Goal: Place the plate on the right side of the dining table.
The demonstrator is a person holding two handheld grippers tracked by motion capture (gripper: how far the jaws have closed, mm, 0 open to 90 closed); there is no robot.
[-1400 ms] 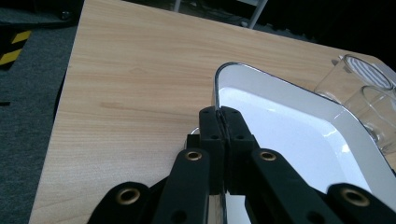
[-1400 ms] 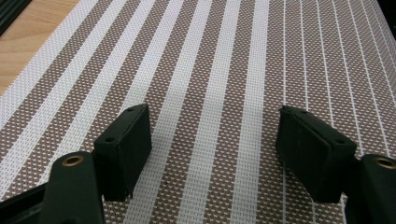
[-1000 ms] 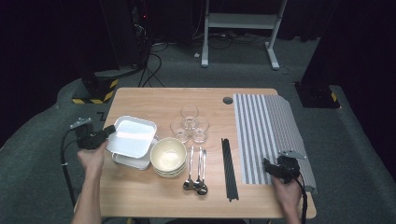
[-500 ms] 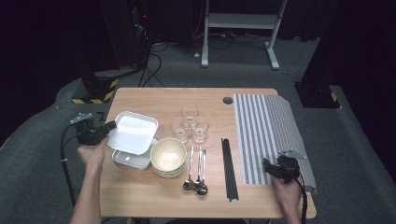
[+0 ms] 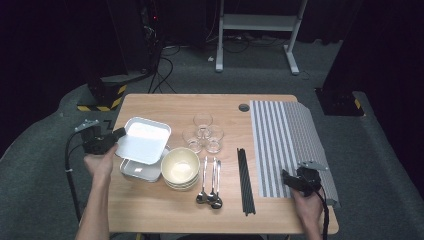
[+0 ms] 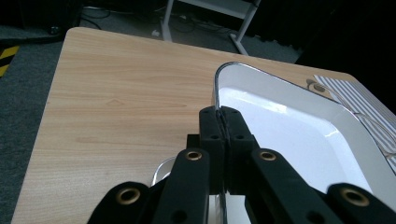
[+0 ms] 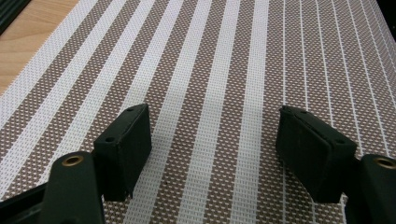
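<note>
White tray (image 5: pixel 143 140) (tilted) above another

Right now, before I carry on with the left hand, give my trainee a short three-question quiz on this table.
1. True or false: the left gripper is shut on the rim of the upper white tray.
2. How many spoons lie in front of the glasses?
3. What lies under the right gripper: A) bare wood, B) the striped placemat, C) the chopsticks?

Key: 1 true, its jaws pinch the rim, and the tray is lifted at a tilt over a second tray. 2 three. 3 B, jaws open, holding nothing.
</note>
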